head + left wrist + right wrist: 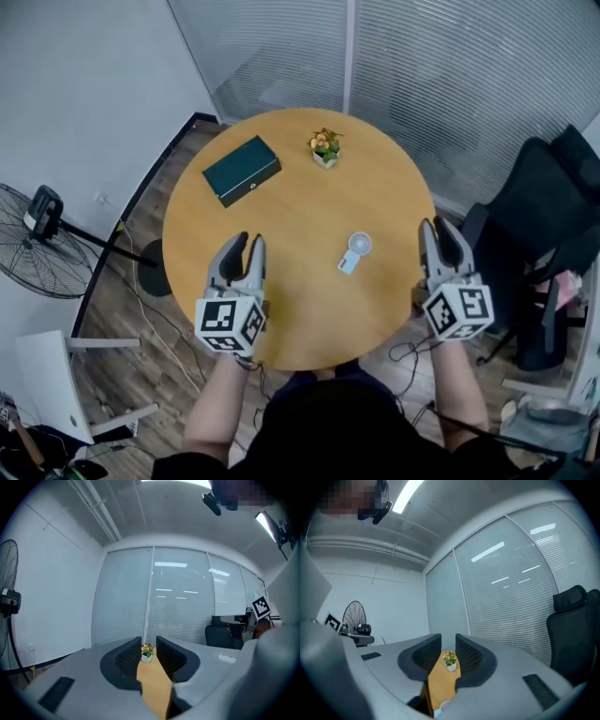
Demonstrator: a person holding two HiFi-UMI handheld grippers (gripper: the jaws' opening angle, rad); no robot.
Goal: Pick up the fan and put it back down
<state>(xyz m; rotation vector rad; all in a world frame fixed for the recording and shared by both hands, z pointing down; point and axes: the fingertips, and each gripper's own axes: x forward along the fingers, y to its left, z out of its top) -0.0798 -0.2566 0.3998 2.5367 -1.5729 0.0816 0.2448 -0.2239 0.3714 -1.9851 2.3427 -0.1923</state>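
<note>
**Tiny fan lying flat, both tongs empty: what could bite me here**

The fan (354, 251) lies flat on the tabletop (309, 216), in the near half. It's between my two tongs and closer to the right one.

The left tongs (248, 242) have only a narrow gap and nothing in it. Same for the right tongs (436, 227). Through both gaps I just see bare wood and the plant (325, 147) at the far side.

What worries me:
- The fan is low and flat, so the jaws have to come right down to the wood. If I come in too steep, I reckon I'll jab the tabletop or shove the fan along instead of pinching it.
- The gaps look too tight for the round head, so I'd have to spread them first or the tips will just bump it.
- If I grab the handle end, the head probably droops or swings.
- It's light and the top looks slick, so a nudge could send it skidding toward the near edge.

Pose: both forearms reach in from my side, with the marker cubes facing me. Both tongs are held about level and point across toward the plant. The left one is over the near-left wood and the right one hangs by the right rim. Neither touches the fan.
</note>
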